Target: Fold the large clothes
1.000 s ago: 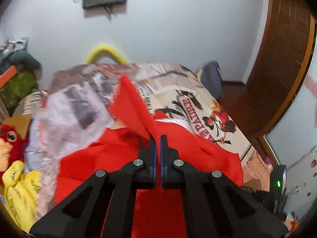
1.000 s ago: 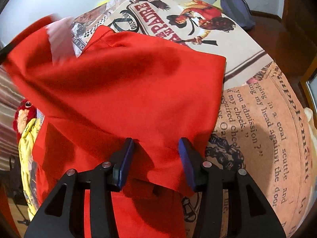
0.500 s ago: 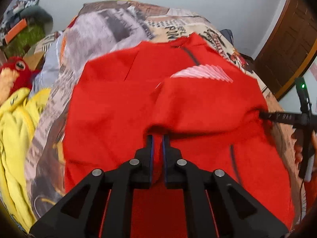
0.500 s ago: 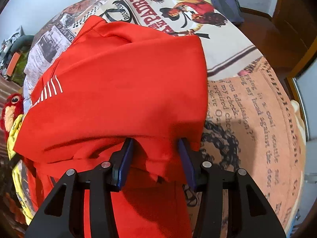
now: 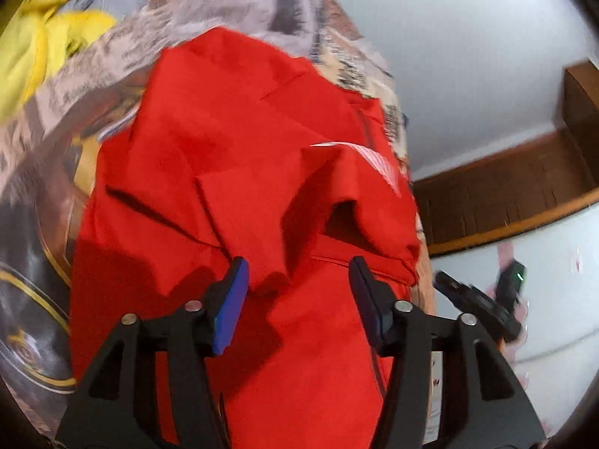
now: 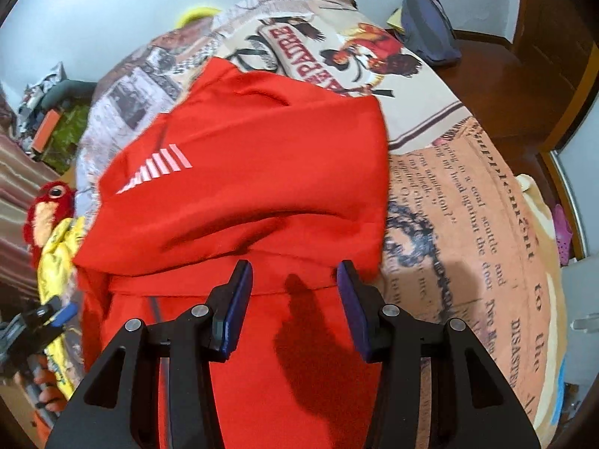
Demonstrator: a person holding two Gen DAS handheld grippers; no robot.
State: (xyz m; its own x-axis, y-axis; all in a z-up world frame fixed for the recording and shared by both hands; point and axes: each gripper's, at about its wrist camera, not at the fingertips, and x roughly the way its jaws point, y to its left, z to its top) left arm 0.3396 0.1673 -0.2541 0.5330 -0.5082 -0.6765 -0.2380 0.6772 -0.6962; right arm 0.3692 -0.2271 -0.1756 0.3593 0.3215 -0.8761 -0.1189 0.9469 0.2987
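We see one red garment folded over itself on the printed bedspread, its white striped logo sharp only in the right view. Only that view shows one red plush toy and one dark bag. Our left gripper and right gripper both gape, released, above the cloth.

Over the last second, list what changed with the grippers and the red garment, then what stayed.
The left gripper was shut on the red garment, carried its flap over and laid it down, then opened and let go. The garment now lies folded on the printed bedspread. The right gripper stayed open over the near edge; the yellow cloth stayed put.
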